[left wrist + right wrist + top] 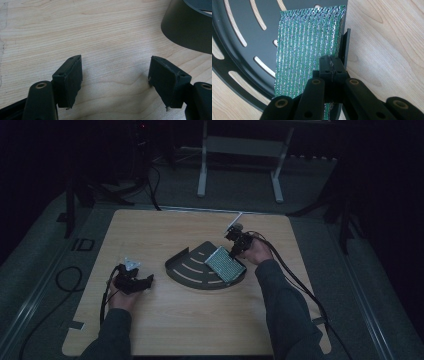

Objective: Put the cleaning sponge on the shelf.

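1. The left gripper rests low over bare table, well apart from the work. Its jaws stand wide open with nothing between them; the left gripper view shows only wood grain in the gap, and the dark tray's outer wall off to the upper right. My judgement: leave it parked there, or bring it to the tray's curved rim if the tray starts to slide.

2. The slotted quarter-round tray lies flat near the middle of the table, straight edges toward the right hand.

3. The green glittery scouring pad lies on the tray's right part, along the straight upstanding edge.

4. The right gripper has its jaws pressed together at the pad's near edge; they appear to pinch a thin bit of it, though how much is caught I cannot tell.

5. The step looks like handling the pad at the tray. To do it well, lift straight up, slowly, clearing the raised edge before moving sideways, since a thin pinch may slip.
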Demonstrator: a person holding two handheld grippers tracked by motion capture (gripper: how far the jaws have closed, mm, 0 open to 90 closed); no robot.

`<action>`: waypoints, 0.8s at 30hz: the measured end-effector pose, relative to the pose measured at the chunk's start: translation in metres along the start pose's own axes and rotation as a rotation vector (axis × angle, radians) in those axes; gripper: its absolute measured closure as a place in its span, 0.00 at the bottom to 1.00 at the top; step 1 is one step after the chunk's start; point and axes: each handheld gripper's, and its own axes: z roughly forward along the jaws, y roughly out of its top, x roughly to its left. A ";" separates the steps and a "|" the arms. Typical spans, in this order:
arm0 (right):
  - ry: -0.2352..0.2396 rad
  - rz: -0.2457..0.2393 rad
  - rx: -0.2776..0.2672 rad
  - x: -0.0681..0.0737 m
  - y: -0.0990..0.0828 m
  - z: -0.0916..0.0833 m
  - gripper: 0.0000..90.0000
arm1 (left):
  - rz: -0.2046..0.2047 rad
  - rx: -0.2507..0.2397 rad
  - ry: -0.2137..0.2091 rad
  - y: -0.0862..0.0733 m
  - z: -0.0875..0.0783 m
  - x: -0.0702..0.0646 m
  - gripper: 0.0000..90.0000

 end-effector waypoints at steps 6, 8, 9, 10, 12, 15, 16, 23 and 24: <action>-0.003 -0.006 0.001 0.000 0.000 0.001 0.99 | 0.000 -0.001 0.000 0.000 0.000 0.000 0.31; -0.007 -0.008 -0.005 0.000 0.000 0.000 0.99 | 0.000 0.000 0.000 0.000 0.000 0.000 0.31; -0.012 -0.008 -0.007 -0.001 0.000 0.000 0.99 | 0.000 0.000 0.000 0.000 0.000 0.000 0.31; -0.016 -0.012 -0.010 -0.001 0.000 -0.001 0.99 | 0.001 0.000 0.000 0.000 0.000 0.000 0.31; -0.016 -0.013 -0.010 -0.001 -0.001 -0.001 0.98 | 0.001 0.000 0.000 0.000 0.000 0.000 0.31; -0.019 -0.017 -0.017 -0.001 -0.001 -0.004 0.97 | 0.001 0.000 0.000 0.000 0.000 0.000 0.31; -0.020 -0.017 -0.022 0.000 -0.002 -0.005 0.96 | 0.001 0.000 0.000 0.000 0.000 0.000 0.31; -0.043 -0.016 -0.039 0.000 -0.006 -0.013 0.83 | 0.001 0.000 0.000 0.000 0.000 0.000 0.31; -0.040 -0.013 -0.047 -0.001 -0.008 -0.015 0.81 | 0.001 0.000 0.000 0.000 0.000 0.000 0.31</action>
